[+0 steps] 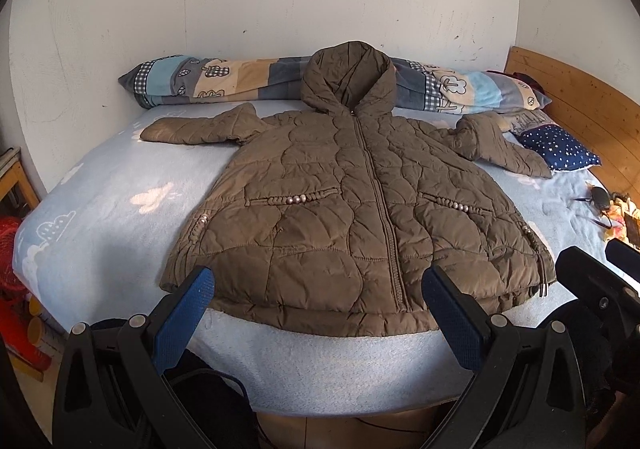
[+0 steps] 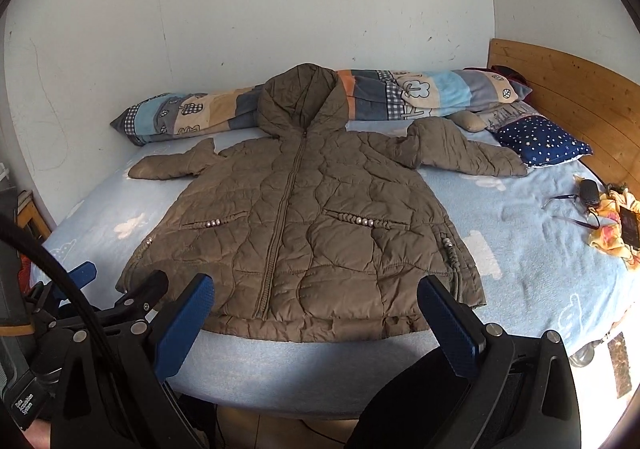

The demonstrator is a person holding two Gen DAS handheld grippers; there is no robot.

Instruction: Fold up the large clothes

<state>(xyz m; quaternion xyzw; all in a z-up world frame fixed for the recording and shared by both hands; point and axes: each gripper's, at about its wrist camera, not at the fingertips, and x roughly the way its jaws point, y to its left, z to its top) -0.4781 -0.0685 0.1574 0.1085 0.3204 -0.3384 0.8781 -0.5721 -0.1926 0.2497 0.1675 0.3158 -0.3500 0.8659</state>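
Left wrist view: brown padded jacket [image 1: 352, 209] lies flat, zipped, hem at the bed's [image 1: 100, 177] near edge, hood toward the far edge; left tongs [image 1: 316, 301] and right tongs [image 2: 316, 305] both gape, empty, above the hem; nothing folded, so I'd reach for a sleeve next

left gripper [image 1: 318, 291] black frame, blue textured finger pads [image 1: 182, 323], silver pivot screws, right gripper [image 2: 316, 299] alike, black cable [image 2: 68, 289] beside it
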